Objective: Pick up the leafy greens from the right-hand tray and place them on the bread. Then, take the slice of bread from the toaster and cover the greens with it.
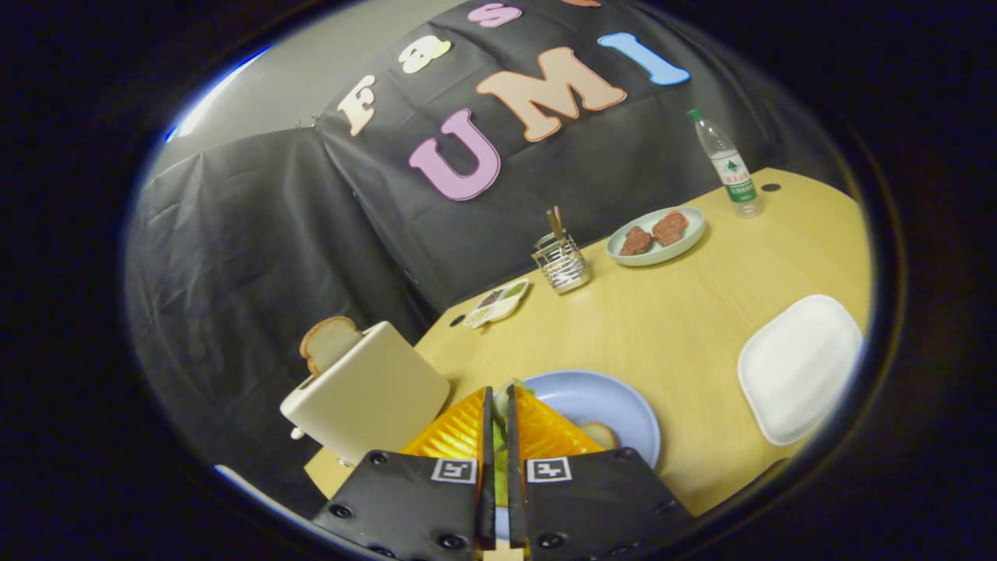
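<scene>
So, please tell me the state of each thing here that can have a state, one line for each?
gripper: shut on the leafy greens
leafy greens: pinched between the fingers, above the blue plate
toaster: one bread slice sticking up from it
blue plate: holds bread, partly hidden
white tray: empty
water bottle: upright, capped
green plate: holds two brown pieces

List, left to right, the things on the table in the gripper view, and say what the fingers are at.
Toaster with bread → sauce dish → cutlery holder → plate of meat → bottle → white tray. The gripper is shut on greens over the blue plate.
</scene>
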### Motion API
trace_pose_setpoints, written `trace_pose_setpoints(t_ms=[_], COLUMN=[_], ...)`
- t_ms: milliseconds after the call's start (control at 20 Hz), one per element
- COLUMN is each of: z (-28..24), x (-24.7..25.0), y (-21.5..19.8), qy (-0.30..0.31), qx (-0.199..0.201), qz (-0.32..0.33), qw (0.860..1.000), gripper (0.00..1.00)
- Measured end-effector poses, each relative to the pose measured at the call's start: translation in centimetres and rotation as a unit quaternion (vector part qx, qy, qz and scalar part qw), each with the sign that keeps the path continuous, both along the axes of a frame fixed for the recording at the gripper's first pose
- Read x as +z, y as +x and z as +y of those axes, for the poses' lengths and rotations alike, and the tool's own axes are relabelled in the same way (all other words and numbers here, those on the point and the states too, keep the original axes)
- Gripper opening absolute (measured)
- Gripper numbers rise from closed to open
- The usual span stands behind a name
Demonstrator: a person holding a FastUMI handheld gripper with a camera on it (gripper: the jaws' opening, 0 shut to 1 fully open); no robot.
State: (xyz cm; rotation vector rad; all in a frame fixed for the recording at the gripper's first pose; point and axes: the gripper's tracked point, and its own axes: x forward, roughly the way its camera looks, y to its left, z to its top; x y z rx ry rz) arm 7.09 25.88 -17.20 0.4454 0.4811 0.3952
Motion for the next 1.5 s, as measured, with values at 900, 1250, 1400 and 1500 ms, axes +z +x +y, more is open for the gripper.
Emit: trace_pose_setpoints(t_ms=[900,1250,1400,1500], z=[-3.3,2.2,5.2,8.1], x=[1.5,7.1,9.6,11.1], y=[-2.4,-4.6,-4.6,-4.6], qy=[-0.161,-0.129,-0.127,-0.106], qx=[-0.032,0.037,0.056,0.077], qz=[-0.058,-0.082,-0.089,-0.083], qw=[0.985,0.988,0.986,0.988], gripper=[1.00,1.00,1.00,1.00])
